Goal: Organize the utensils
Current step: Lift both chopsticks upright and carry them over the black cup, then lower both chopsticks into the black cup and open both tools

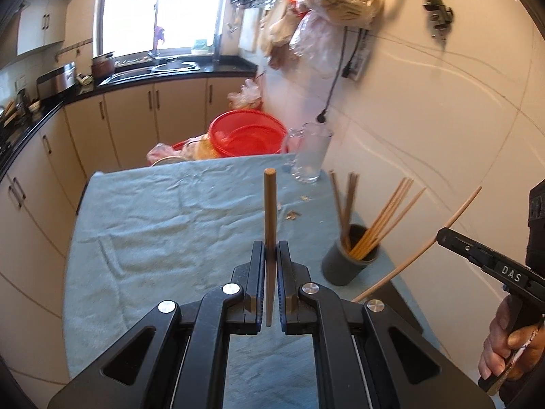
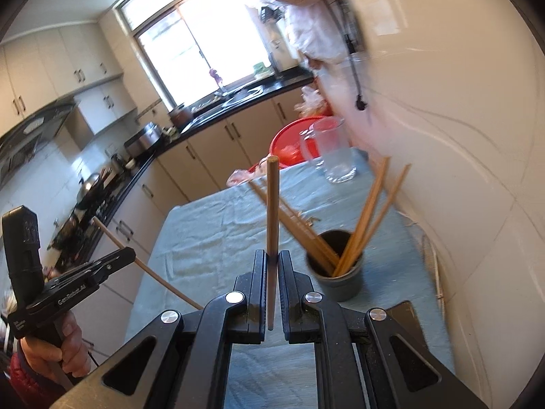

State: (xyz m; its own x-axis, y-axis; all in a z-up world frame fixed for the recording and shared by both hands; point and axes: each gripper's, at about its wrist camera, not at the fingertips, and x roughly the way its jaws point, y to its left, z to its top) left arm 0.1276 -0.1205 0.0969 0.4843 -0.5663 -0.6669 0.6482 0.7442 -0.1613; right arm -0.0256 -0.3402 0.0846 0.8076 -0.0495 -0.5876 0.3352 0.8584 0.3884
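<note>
My left gripper (image 1: 270,248) is shut on a brown wooden chopstick (image 1: 270,211) that stands up between its fingers, above the blue cloth. My right gripper (image 2: 271,257) is shut on another wooden chopstick (image 2: 272,204), also upright. A dark grey cup (image 1: 349,262) on the cloth near the wall holds several chopsticks (image 1: 381,221); it also shows in the right wrist view (image 2: 340,281). In the left view the right gripper (image 1: 439,235) comes in from the right, holding its pale chopstick (image 1: 425,248). In the right view the left gripper (image 2: 131,255) is at the left with its chopstick (image 2: 153,272).
A blue cloth (image 1: 170,225) covers the table. A clear glass jug (image 1: 311,153) stands at the far right corner, also seen in the right wrist view (image 2: 332,150). A red lidded tub (image 1: 247,133) sits behind the table. A white tiled wall (image 1: 442,136) borders the right side.
</note>
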